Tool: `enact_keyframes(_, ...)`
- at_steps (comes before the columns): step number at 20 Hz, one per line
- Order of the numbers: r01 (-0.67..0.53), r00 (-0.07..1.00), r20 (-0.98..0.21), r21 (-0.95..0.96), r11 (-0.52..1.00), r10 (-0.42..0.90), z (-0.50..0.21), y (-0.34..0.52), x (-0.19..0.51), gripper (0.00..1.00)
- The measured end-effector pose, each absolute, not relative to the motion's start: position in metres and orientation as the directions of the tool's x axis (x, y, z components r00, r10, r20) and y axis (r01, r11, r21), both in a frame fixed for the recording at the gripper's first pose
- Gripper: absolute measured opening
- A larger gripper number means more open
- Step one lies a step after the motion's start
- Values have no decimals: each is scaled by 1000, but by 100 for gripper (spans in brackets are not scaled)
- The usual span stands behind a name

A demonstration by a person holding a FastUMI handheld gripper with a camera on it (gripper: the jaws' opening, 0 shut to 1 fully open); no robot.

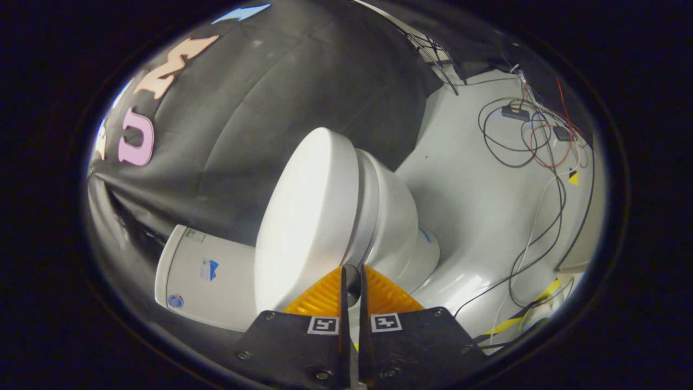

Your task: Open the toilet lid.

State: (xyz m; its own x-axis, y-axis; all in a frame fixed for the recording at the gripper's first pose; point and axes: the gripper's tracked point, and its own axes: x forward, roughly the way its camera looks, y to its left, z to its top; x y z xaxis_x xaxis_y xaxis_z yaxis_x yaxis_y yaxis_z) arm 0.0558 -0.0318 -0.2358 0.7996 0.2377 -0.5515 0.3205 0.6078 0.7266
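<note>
1. Toilet lid [308, 216]: one, white, oval. I see it lying down on the seat, just ahead of my fingers, at about 11 o'clock from their tips. Its near rim almost meets the fingertips; I cannot tell whether they touch it.
2. Toilet bowl [395, 222]: one, white, directly beneath the lid, at about 1 o'clock from the fingertips. The view is rolled, so the whole toilet appears tipped on its side.
3. Cistern [208, 276]: one, white, at the hinge end of the lid, at about 9 o'clock from the fingertips. It carries three small stickers, two of them blue.
4. Gripper [352, 276]: one. My two orange ribbed fingers [325, 298] stand nearly together, with a narrow slit between them and nothing clamped in it. Each finger mount bears one square black-and-white marker, two in all.
5. Floor [476, 200]: one pale grey surface, beyond the bowl from 1 to 3 o'clock.
6. Cables [541, 141]: several loose loops, black, red and white, well apart from the toilet at about 2 o'clock; I cannot count them exactly.
7. Tape strips [514, 319]: yellow-and-black, on the floor at about 3 o'clock, near my right finger mount.
</note>
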Motion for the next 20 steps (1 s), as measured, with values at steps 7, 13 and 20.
enact_keyframes(7,352,788,-549,773,527,279,-240,-32,61,17)
enact_keyframes(13,321,775,-543,778,541,322,-240,-27,57,17)
enact_keyframes(20,358,759,-557,790,498,338,-240,-27,57,17)
